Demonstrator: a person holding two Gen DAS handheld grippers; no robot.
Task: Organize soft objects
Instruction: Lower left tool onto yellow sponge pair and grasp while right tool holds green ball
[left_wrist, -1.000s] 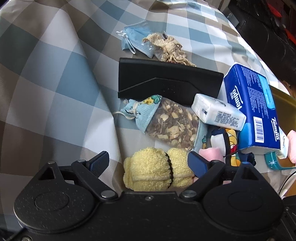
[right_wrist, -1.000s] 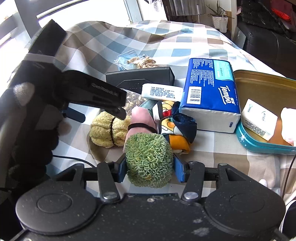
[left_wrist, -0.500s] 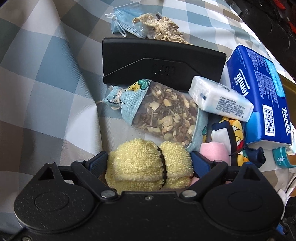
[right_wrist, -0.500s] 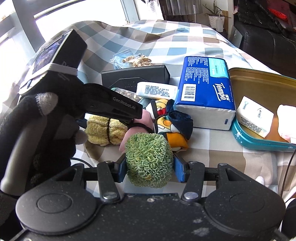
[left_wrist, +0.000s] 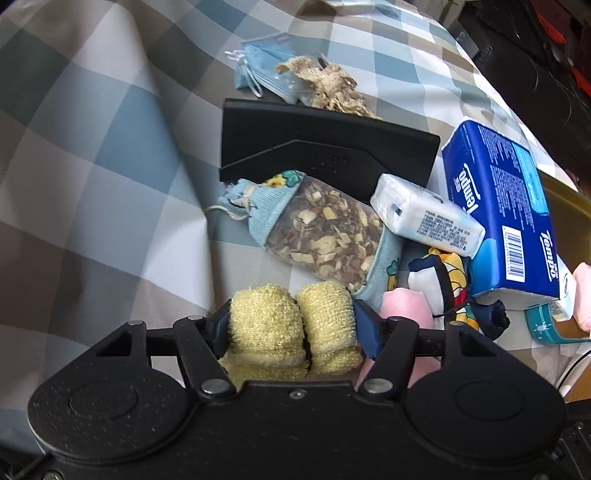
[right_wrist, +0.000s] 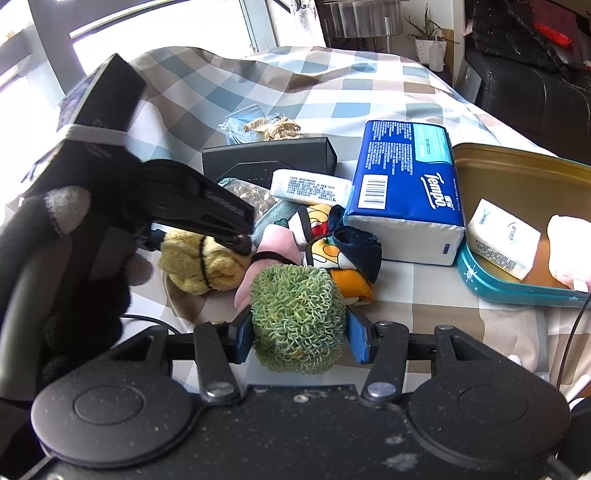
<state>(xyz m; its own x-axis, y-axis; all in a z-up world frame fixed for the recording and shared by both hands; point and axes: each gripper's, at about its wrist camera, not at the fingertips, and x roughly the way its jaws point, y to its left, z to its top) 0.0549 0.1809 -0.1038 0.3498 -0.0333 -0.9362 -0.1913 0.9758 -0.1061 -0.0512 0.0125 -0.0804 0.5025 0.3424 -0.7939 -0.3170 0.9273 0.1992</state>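
My left gripper (left_wrist: 291, 325) is shut on a rolled yellow towel (left_wrist: 291, 321) bound by a black band; the right wrist view shows the same towel (right_wrist: 199, 266) held just above the cloth. My right gripper (right_wrist: 299, 332) is shut on a green curly scrubber ball (right_wrist: 297, 314). A pink roll (left_wrist: 404, 306), a cartoon-print cloth (right_wrist: 343, 254), a sachet of wood chips (left_wrist: 314, 232) and a small tissue pack (left_wrist: 424, 221) lie in a pile beside the towel.
A blue Tempo tissue pack (right_wrist: 406, 195) stands right of the pile. A gold-lined teal tin (right_wrist: 517, 229) at the far right holds a tissue pack and a pink cloth. A black case (left_wrist: 325, 155), a face mask (left_wrist: 258, 70) and lace (left_wrist: 328, 88) lie behind on the checked tablecloth (left_wrist: 92, 166).
My left gripper's jaws closed from wide open onto the yellow towel. My right gripper kept hold of the green scrubber and barely moved.
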